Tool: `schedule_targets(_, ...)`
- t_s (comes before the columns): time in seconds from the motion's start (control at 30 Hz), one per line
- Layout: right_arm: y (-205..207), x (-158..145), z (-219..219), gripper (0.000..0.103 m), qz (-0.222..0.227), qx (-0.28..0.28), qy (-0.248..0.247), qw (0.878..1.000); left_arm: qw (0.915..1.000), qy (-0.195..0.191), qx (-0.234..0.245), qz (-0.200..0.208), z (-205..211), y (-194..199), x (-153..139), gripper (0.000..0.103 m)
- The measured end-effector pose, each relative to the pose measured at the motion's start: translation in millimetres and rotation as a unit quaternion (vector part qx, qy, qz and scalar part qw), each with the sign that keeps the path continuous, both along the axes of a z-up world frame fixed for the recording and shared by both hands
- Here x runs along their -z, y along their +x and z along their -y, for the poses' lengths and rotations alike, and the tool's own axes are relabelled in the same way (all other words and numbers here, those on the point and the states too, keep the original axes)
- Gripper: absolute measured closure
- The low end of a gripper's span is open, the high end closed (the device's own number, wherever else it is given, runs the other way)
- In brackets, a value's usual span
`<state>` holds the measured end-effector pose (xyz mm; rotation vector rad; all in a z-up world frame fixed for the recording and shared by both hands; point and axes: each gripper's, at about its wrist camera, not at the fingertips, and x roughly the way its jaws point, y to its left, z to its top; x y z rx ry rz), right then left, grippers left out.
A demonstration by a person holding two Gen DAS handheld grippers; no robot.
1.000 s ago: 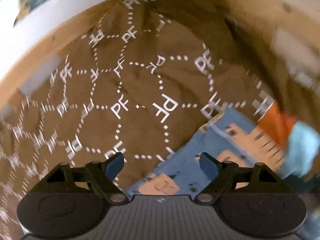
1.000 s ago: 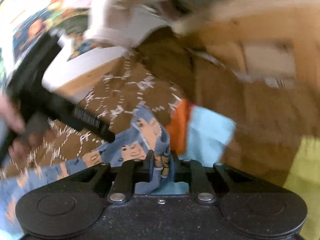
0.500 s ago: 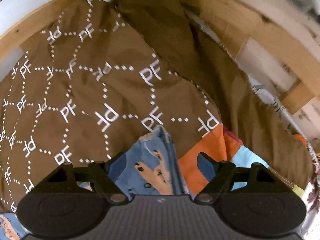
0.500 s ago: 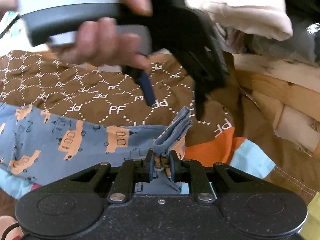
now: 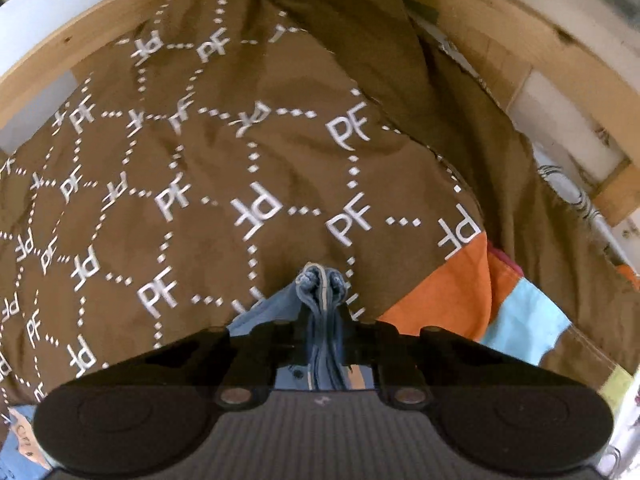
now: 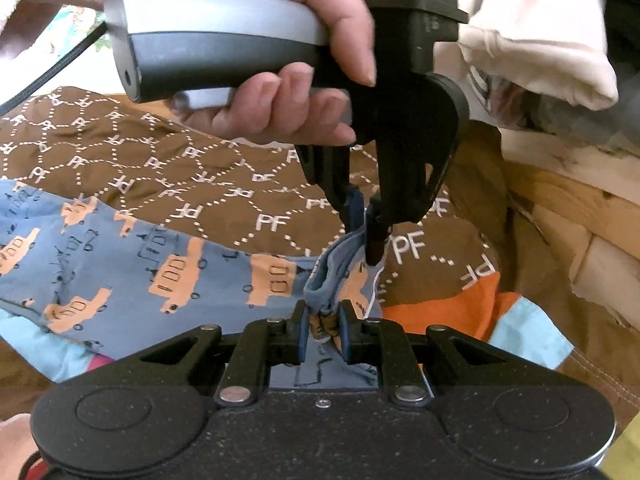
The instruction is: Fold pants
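Observation:
The pants (image 6: 120,264) are blue with orange vehicle prints and lie spread to the left on a brown patterned blanket (image 6: 168,168). My right gripper (image 6: 323,330) is shut on a bunched edge of the pants. My left gripper (image 6: 362,228), seen from outside in the right wrist view, is shut on the same bunched edge a little farther along. In the left wrist view the left gripper (image 5: 322,332) pinches a bundle of blue pants fabric (image 5: 320,292) that sticks up between its fingers.
The brown blanket with white "PF" marks (image 5: 240,160) covers the surface. An orange and light blue cloth (image 5: 480,300) lies to the right. A wooden frame (image 5: 540,60) runs along the far side. A pale garment (image 6: 540,40) hangs at the upper right.
My left gripper was open above the blanket, came down over the pants edge held by my right gripper, and has closed on it. My right gripper stayed shut on the pants.

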<state>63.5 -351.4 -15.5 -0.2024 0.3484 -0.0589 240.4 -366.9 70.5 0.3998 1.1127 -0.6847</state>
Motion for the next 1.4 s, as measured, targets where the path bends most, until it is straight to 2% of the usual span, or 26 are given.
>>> schedule_targets(0.2, -9.3, -6.1, -24.3, 0.087, 0.011, -0.051, -0.002, 0.999, 0.9981, -0.056, -0.022, -0.016, -64.9, 2.8, -18.0, 0.092)
schedule_targets(0.37, -14.6, -11.8, -51.7, 0.087, 0.001, -0.098, 0.013, 0.995, 0.9931, -0.097, -0.061, -0.026, -128.1, 4.6, -22.1, 0.093)
schedule_targets(0.5, -11.0, -8.3, -74.1, 0.087, -0.024, -0.130, 0.026, 0.991, 0.9882, -0.115, -0.096, -0.035, -173.1, 7.3, -7.4, 0.093)
schedule_targets(0.67, 0.1, 5.5, -99.3, 0.087, -0.067, -0.164, 0.039, 0.983, 0.9863, -0.097, -0.124, -0.046, -212.1, 9.9, 28.1, 0.093)
schedule_targets(0.77, 5.2, 16.5, -111.1, 0.087, -0.088, -0.174, 0.036, 0.980, 0.9833, -0.100, -0.139, -0.063, -228.2, 14.0, 50.2, 0.093)
schedule_targets(0.87, 7.2, 22.7, -118.8, 0.085, -0.095, -0.175, 0.024, 0.980, 0.9775, -0.120, -0.151, -0.085, -242.9, 16.7, 63.6, 0.088)
schedule_targets(0.97, 6.6, 23.2, -120.9, 0.076, -0.093, -0.175, 0.021, 0.980, 0.9734, -0.136, -0.160, -0.092, -254.8, 18.4, 68.1, 0.075)
schedule_targets(1.0, 5.8, 23.5, -121.9, 0.068, -0.092, -0.176, 0.021, 0.980, 0.9733, -0.138, -0.159, -0.092, -257.9, 18.4, 68.9, 0.072)
schedule_targets(1.03, 4.9, 23.2, -122.4, 0.061, -0.090, -0.176, 0.020, 0.980, 0.9734, -0.139, -0.157, -0.092, -260.9, 18.6, 70.0, 0.071)
schedule_targets(1.1, 5.1, 22.7, -120.8, 0.055, -0.088, -0.174, 0.022, 0.981, 0.9728, -0.146, -0.153, -0.094, -265.1, 18.4, 70.6, 0.068)
schedule_targets(1.33, 7.7, 26.2, -119.1, 0.053, -0.088, -0.166, 0.029, 0.982, 0.9657, -0.163, -0.170, -0.109, -271.1, 23.4, 76.3, 0.068)
schedule_targets(1.4, 6.9, 26.6, -121.8, 0.054, -0.082, -0.168, 0.026, 0.982, 0.9646, -0.159, -0.178, -0.112, -270.5, 24.6, 76.5, 0.073)
